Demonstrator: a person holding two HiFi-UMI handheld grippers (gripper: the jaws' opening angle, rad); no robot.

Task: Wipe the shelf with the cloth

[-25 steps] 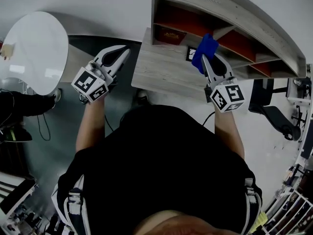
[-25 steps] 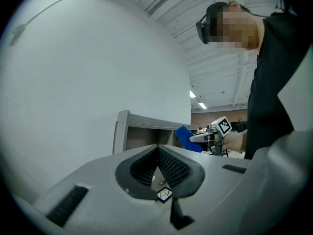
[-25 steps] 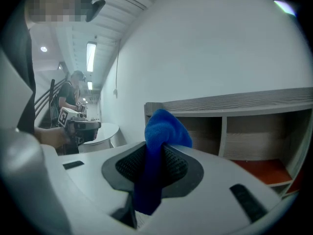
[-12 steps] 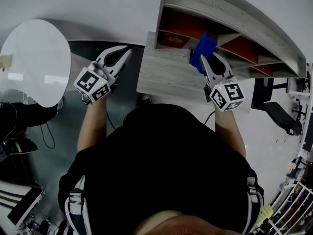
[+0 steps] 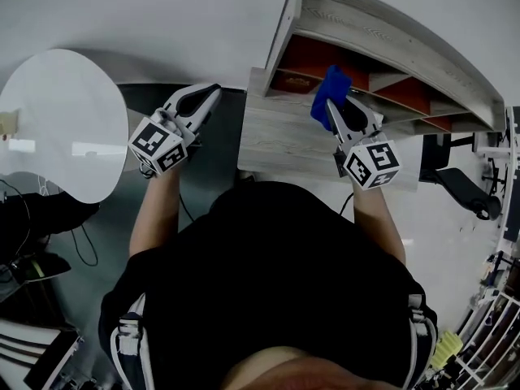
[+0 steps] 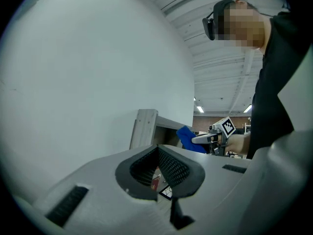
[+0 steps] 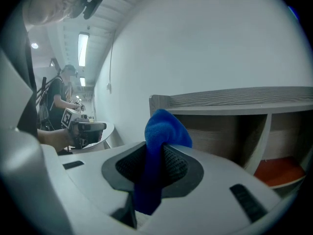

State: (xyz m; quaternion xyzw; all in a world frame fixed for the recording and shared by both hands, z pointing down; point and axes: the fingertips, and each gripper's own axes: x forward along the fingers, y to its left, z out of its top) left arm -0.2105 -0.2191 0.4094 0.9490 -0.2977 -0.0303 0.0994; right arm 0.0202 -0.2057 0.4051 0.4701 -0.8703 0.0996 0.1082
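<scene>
A blue cloth (image 5: 330, 90) is pinched in my right gripper (image 5: 328, 106), which is shut on it. The cloth's bunched end (image 7: 165, 129) sticks up past the jaws, right in front of the leftmost compartment of the grey wooden shelf (image 7: 234, 100). Seen from above, the cloth is at the mouth of the shelf (image 5: 390, 35), above the desk top (image 5: 280, 136). My left gripper (image 5: 211, 92) hangs left of the desk over the dark floor, apart from the shelf. Its jaws (image 6: 159, 173) are shut with nothing in them. From there the cloth (image 6: 188, 136) shows beside the shelf's side wall (image 6: 144, 126).
A white round table (image 5: 57, 120) stands at the left. The shelf compartments have orange-red floors (image 7: 281, 171), and a reddish box (image 5: 294, 81) lies in the left one. A black office chair (image 5: 459, 189) is at the right. A white wall rises behind the shelf.
My right gripper has carried the cloth leftward along the shelf front, closer to its left side wall. The left gripper has kept its place beside the desk.
</scene>
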